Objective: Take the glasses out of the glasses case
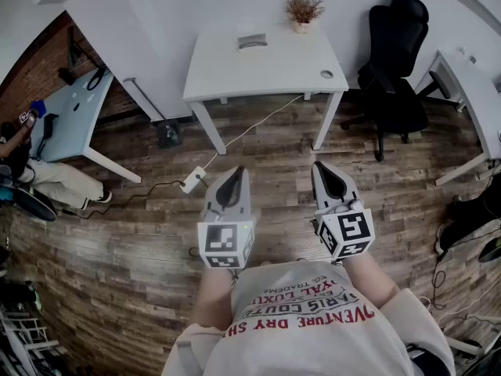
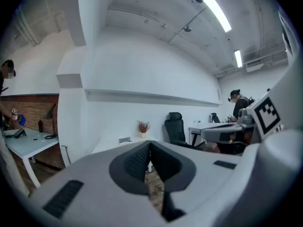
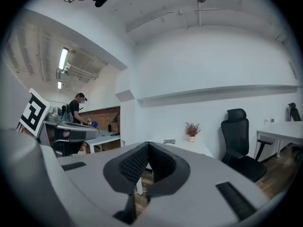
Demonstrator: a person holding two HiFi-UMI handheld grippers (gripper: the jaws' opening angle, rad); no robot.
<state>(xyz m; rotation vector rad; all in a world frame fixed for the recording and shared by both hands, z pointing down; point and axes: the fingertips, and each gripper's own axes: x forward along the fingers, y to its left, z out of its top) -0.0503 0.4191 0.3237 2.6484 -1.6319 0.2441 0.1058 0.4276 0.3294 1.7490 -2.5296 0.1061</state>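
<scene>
Office, white table (image 1: pixel 235 69): glasses case (image 1: pixel 252 41) lies crosswise, long axis left-right; left tool (image 1: pixel 234 177), right tool (image 1: pixel 326 175) closed, empty.

we look down on a dark wood plank floor (image 1: pixel 141 233). ahead, a white table (image 1: pixel 266 73) stands against a white wall (image 1: pixel 172 6), with a small potted plant (image 1: pixel 303 10) at its back edge. a black office chair (image 1: pixel 395 61) sits to its right and a brick wall (image 1: pixel 35 65) is far left. we see strip lights (image 2: pixel 215 8) glowing on the ceiling.
</scene>
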